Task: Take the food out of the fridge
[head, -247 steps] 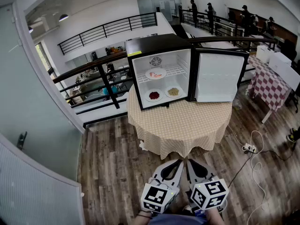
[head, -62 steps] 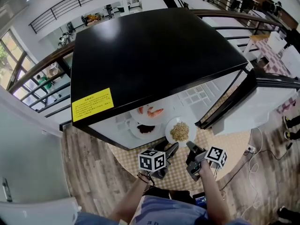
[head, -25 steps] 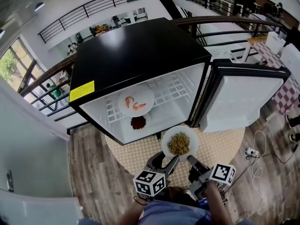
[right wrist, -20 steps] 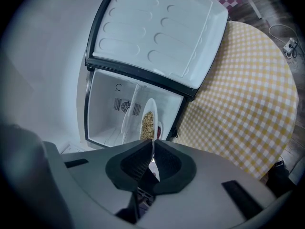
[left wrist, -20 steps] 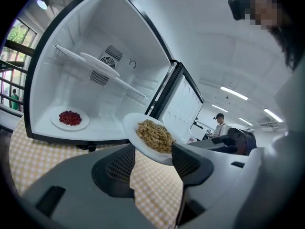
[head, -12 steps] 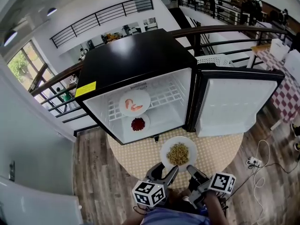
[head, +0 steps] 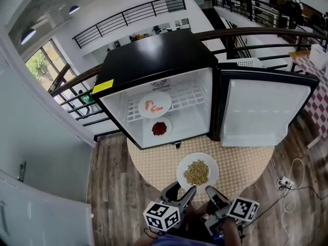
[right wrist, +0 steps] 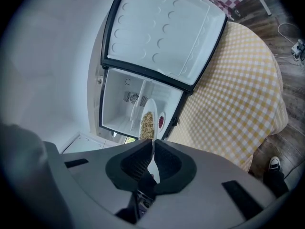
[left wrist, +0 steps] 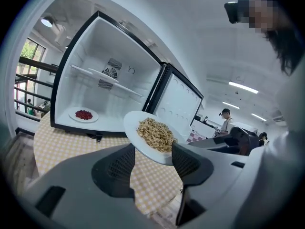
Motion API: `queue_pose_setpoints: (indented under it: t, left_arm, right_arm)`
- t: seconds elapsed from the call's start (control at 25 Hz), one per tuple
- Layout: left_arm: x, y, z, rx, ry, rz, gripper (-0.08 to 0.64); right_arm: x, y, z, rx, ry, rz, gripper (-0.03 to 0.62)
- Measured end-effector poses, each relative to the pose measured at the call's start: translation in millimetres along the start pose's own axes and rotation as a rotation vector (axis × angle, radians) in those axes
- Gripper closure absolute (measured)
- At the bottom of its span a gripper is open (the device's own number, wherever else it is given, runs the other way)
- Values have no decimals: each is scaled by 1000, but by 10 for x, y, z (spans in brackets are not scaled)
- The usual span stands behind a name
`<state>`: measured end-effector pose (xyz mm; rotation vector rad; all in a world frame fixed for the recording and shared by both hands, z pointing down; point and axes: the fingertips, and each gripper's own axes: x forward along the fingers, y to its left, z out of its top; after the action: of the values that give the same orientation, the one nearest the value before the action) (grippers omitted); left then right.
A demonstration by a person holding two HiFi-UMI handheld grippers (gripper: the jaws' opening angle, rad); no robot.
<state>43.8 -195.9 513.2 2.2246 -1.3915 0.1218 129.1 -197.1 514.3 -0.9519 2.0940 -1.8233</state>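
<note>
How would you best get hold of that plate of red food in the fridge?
By its near rim, coming straight in through the open front. The red plate lies flat on the floor of the fridge, with the shelf close above. One jaw over and one under the front edge is probably the only easy grip.

Daylight and ceiling lamps (head: 28,35) are washing the scene in bright, even light.
The lamps are glowing overhead and a window (head: 41,65) is letting daylight in at the left, while the black top of the fridge (head: 154,53) is giving back a soft sheen. The wide lenses are bowing railings (head: 128,17) and walls (head: 51,152) toward the edges, and both gripper views are fading into dark round borders, with the nearest grey parts blurring.
</note>
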Motion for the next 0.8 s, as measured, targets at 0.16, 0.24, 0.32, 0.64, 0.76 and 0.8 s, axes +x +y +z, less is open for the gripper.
queue_pose_setpoints:
  t: [0.16, 0.24, 0.32, 0.64, 0.76, 0.8]
  left_arm:
    - [-88, -54, -4, -3, -1, 13, 322]
    - [-134, -68, -17, -8, -1, 19, 322]
    - [-167, -74, -35, -9, -1, 23, 322]
    - [-362, -42, -60, 4, -5, 23, 322]
    - [-511, 25, -37, 22, -15, 21, 322]
    - [-568, 52, -28, 27, -19, 21, 322]
  right_arm:
    - [-59, 36, -28, -35, 4, 24, 568]
    - [-84, 56, -68, -30, 3, 29, 568]
    - [-99, 70, -109, -15, 2, 34, 568]
    - [-118, 121, -294, -22, -8, 25, 568]
    - [-73, 212, -440, -12, -15, 38, 568]
    - [-56, 244, -500, -4, -17, 37, 568]
